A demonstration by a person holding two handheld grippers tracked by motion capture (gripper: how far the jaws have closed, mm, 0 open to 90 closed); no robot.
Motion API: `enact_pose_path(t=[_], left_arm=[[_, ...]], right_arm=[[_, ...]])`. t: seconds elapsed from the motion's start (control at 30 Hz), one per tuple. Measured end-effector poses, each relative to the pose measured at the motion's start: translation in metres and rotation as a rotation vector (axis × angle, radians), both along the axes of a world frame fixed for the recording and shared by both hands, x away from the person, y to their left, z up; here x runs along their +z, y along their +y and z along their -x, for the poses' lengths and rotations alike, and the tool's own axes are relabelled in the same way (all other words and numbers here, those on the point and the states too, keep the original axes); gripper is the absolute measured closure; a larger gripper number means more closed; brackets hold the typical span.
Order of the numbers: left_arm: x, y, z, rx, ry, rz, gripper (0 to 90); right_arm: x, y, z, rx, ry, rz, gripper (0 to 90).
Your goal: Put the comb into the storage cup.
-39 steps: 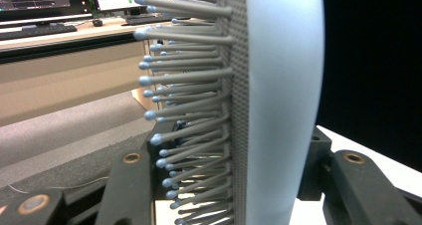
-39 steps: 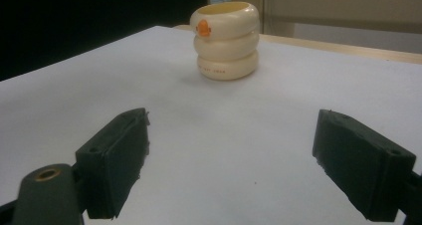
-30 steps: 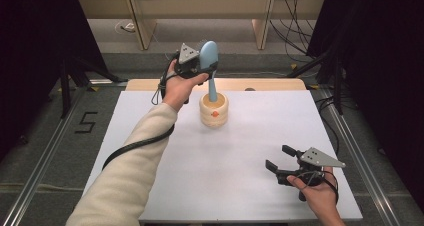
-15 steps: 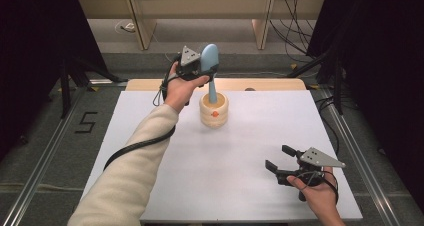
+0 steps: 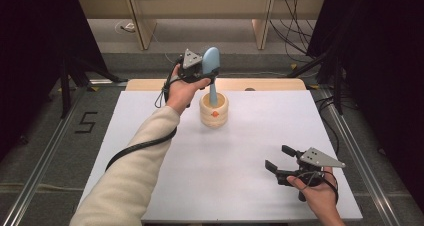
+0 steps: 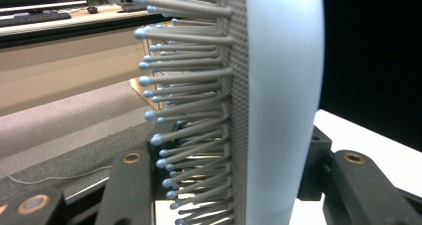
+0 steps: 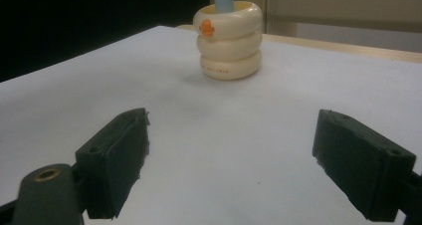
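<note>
The left tongs [image 5: 209, 75] are pinched on a blue hairbrush [image 5: 212, 66], its handle in the orange-marked, illegibly printed cream holder [image 5: 214, 111] below, while the right tongs [image 5: 278, 157] are spread.

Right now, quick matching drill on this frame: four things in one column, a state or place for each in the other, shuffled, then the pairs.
Column one:
1. left gripper
2. right gripper
3. hairbrush
4. ringed holder

Column two:
A. cream, with an orange mark, standing toward the far side of the white table
B. open, low over the near right of the table, nothing between its jaws
C. pale blue, upright, handle down in the holder
D. shut on the brush head

Pairs: 1-D, 2-B, 3-C, 4-A
</note>
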State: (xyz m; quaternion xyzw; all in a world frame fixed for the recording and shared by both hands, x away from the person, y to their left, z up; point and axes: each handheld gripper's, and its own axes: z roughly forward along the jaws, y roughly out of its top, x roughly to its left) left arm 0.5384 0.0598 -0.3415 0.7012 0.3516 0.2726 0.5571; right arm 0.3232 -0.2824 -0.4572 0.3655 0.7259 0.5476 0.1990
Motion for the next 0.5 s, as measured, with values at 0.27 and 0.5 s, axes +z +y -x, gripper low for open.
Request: enact_pose_path(t=[0.27,0.5], left_arm=[[-0.0016,-0.0008,-0.0008,-0.001,-0.001,-0.001,49.4],[-0.0057,-0.0019,-0.0017,-0.002,0.004,-0.004,49.4]], right_arm=[[0.0003,0.0001,0.0001,0.002,-0.002,-0.004,15.8],[0.0007,-0.0001,0.0004,0.001,-0.003,-0.006,15.8]])
